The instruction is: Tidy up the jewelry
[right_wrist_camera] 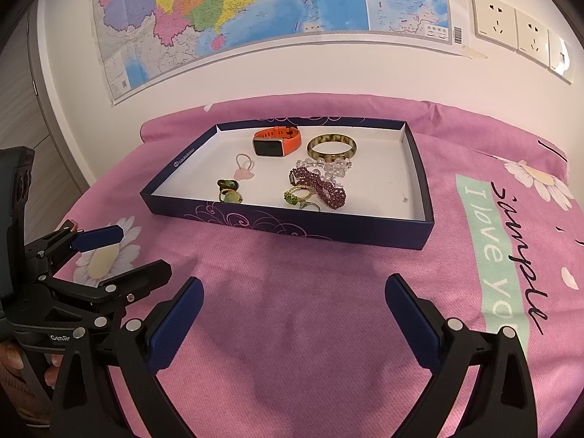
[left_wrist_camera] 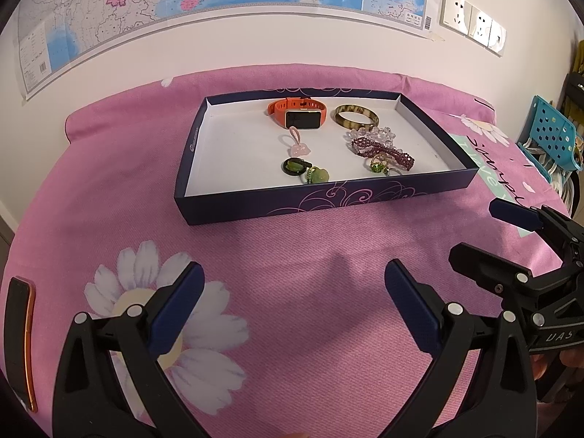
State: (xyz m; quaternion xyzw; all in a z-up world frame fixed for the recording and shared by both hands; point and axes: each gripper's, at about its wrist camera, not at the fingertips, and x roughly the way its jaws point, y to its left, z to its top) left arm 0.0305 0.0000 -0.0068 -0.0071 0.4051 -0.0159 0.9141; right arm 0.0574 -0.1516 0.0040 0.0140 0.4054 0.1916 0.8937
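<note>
From the left wrist, the left gripper (left_wrist_camera: 294, 294) hangs wide apart and holds nothing over the pink bedsheet (left_wrist_camera: 292, 255); the dark blue tray (left_wrist_camera: 328, 200) sits farther off with bare sheet between; the right gripper (left_wrist_camera: 485, 233) at the right edge is spread too. From the right wrist, the right gripper (right_wrist_camera: 294, 308) is spread and holds nothing; the tray (right_wrist_camera: 292, 224) holds the orange watch (right_wrist_camera: 276, 141), bangle (right_wrist_camera: 331, 146) and purple beads (right_wrist_camera: 321, 186); its white floor is bare at the right; the left gripper (right_wrist_camera: 142, 252) sits near left, fingers apart.

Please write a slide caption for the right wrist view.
Open right gripper faces a navy box lid holding an orange smartwatch, bangle and rings.
</note>
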